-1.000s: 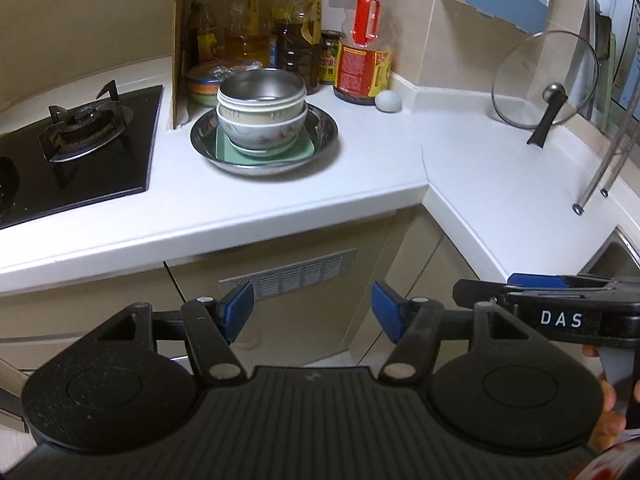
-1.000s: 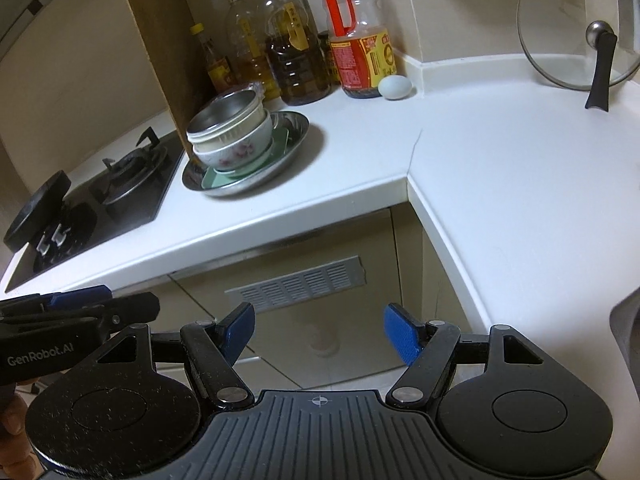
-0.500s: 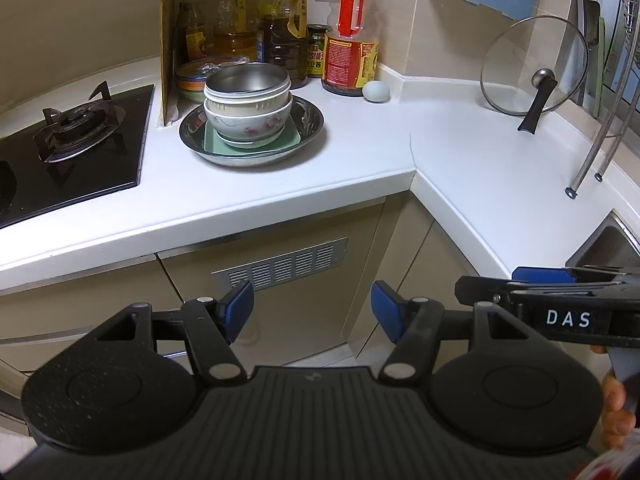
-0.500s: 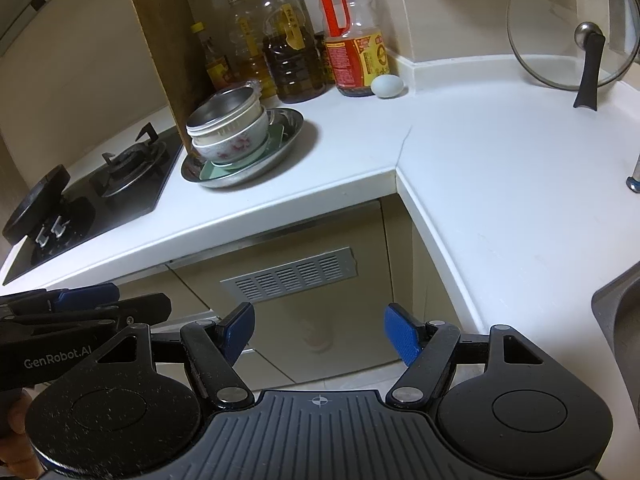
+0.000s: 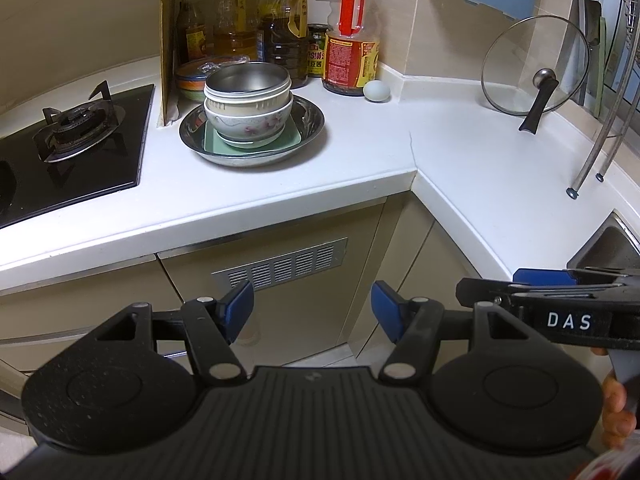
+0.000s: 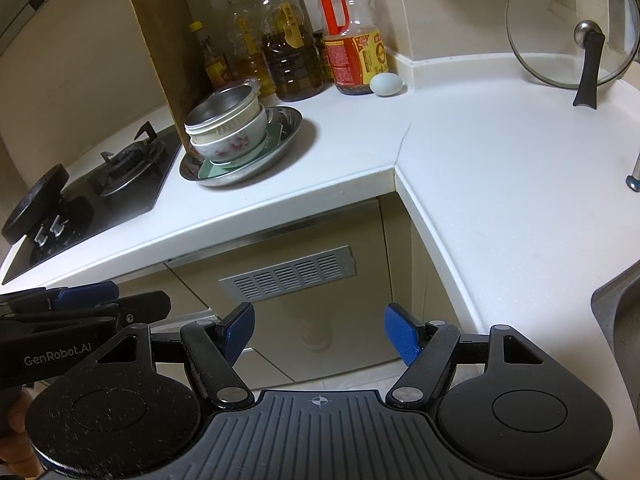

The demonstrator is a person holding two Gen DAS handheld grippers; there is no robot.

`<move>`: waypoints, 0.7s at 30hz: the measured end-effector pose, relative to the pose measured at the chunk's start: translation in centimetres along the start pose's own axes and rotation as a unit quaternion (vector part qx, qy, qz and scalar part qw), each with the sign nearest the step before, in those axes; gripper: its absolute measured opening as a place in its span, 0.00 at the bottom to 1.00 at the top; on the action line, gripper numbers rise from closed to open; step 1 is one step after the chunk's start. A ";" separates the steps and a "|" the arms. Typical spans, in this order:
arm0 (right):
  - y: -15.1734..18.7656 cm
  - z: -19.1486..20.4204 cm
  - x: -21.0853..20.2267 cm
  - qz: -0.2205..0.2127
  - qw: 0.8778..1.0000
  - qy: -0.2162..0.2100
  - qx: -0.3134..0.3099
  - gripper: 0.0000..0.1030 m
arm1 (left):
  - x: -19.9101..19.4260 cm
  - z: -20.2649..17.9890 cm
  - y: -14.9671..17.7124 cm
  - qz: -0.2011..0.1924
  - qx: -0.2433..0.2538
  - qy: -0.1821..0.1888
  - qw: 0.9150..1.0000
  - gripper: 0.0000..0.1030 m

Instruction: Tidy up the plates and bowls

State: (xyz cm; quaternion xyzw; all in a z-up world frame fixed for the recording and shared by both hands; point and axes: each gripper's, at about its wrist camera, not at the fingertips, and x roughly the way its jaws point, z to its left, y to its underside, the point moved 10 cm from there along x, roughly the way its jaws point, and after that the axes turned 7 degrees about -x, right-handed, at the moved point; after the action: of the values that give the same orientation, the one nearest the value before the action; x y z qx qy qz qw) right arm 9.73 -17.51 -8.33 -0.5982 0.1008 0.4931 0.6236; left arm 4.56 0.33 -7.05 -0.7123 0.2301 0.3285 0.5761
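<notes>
A stack stands on the white counter (image 5: 360, 148): a steel bowl (image 5: 248, 82) on top, a ribbed cream bowl under it, a floral bowl (image 5: 248, 126), a pale green square plate (image 5: 214, 144) and a wide steel dish (image 5: 310, 120) at the bottom. The stack also shows in the right wrist view (image 6: 228, 128). My left gripper (image 5: 312, 308) is open and empty, well in front of the counter. My right gripper (image 6: 318, 330) is open and empty beside it.
A gas hob (image 5: 72, 136) lies left of the stack behind a cardboard divider (image 5: 168, 40). Oil and sauce bottles (image 5: 352, 40) and an egg (image 5: 377, 91) stand at the back. A glass lid (image 5: 534, 68) leans at the right. A sink (image 5: 608, 246) is at far right.
Both grippers have pulled back and tilted a little, so the stack sits slightly farther off in view. Both remain open and the stack has not moved.
</notes>
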 end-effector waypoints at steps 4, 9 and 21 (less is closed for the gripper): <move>0.0 0.0 0.0 0.000 1.000 0.000 0.000 0.70 | 0.0 0.0 0.0 0.000 0.000 0.000 1.000 0.61; 0.0 0.0 0.0 0.000 1.000 0.000 0.000 0.70 | 0.2 0.2 -0.1 0.000 0.000 0.001 1.000 0.61; 0.0 0.0 0.1 0.000 1.000 0.000 0.000 0.70 | 0.2 0.2 -0.2 0.001 0.000 0.001 1.000 0.61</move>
State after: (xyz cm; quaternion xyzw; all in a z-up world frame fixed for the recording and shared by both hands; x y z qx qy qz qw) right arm 9.77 -17.46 -8.35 -0.5983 0.1010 0.4929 0.6236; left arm 4.82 0.58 -7.13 -0.7124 0.2314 0.3279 0.5756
